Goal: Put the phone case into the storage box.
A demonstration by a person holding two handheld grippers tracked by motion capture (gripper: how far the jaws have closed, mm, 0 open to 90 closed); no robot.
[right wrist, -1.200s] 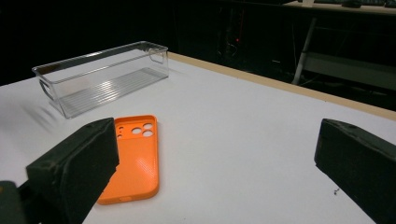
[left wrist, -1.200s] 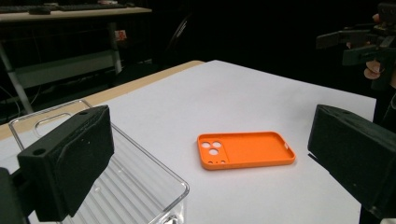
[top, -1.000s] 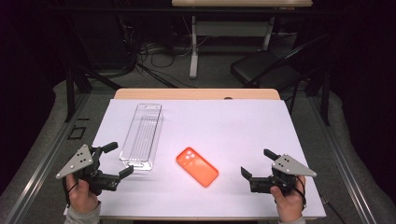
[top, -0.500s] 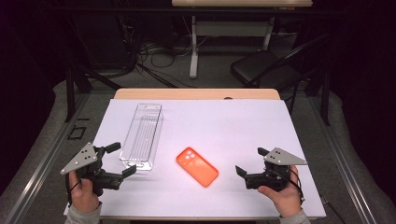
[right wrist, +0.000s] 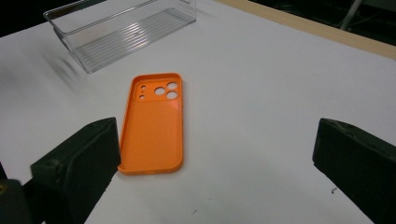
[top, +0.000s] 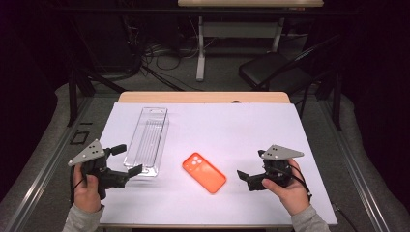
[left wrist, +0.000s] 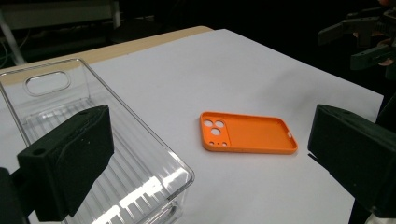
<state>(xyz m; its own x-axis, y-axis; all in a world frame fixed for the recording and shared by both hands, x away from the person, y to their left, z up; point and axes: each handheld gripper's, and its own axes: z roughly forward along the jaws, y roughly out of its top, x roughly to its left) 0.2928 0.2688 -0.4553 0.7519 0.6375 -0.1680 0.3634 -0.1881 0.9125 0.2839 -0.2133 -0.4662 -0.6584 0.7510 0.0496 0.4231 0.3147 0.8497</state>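
Note:
An orange phone case (top: 204, 172) lies inside-up on the white table cover, near the front middle. To its left stands a long clear plastic tray (top: 147, 140), with nothing in it. My left gripper (top: 126, 159) hovers open at the tray's near end, one jaw over the tray's corner. My right gripper (top: 250, 164) is open, just right of the case and pointing at it. In the left gripper view the case (left wrist: 247, 132) lies between the wide-apart jaws, with the tray (left wrist: 93, 140) under the left jaw. In the right gripper view the case (right wrist: 156, 123) lies ahead near the left jaw.
The white cover (top: 232, 125) spans most of the wooden table (top: 203, 96). Beyond the table are a dark floor with cables, a desk leg (top: 200, 53) and a black chair (top: 270, 70). In the right gripper view the tray (right wrist: 121, 32) stands far left.
My right gripper has drifted left toward the phone case and tilted a little. The left gripper has barely moved. The case and tray lie where they were.

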